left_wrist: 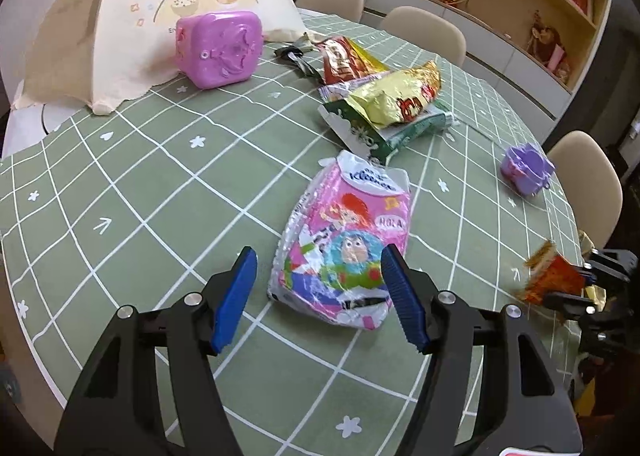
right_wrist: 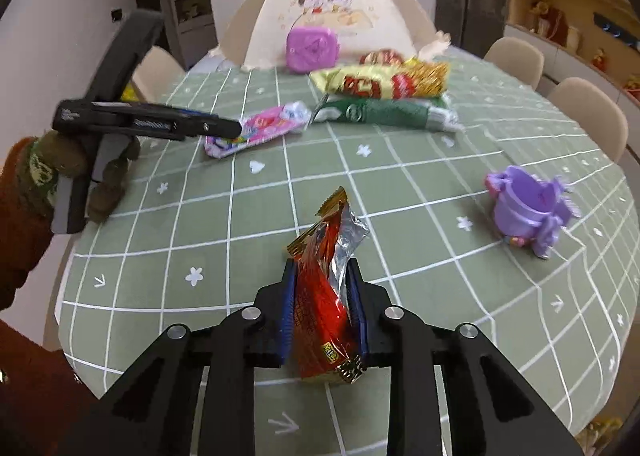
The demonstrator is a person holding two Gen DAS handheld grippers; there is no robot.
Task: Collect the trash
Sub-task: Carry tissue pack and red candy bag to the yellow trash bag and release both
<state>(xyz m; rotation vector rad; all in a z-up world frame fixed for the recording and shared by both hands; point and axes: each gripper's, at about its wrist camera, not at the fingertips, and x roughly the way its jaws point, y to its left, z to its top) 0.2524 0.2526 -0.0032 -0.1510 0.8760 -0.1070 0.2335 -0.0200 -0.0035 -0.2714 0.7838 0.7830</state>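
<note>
A: R gripper?
B: Tilted down over table; pinching red wrapper, near table's front edge.
A: L gripper?
B: Tilted down, jaws spread; pink tissue pack between, mid-table.

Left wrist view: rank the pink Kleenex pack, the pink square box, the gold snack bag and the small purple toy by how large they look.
1. Kleenex pack, though it lies nearest the camera.
2-3. Pink square box and gold snack bag: look alike, not ranked.
4. Small purple toy, clearly smallest.
</note>
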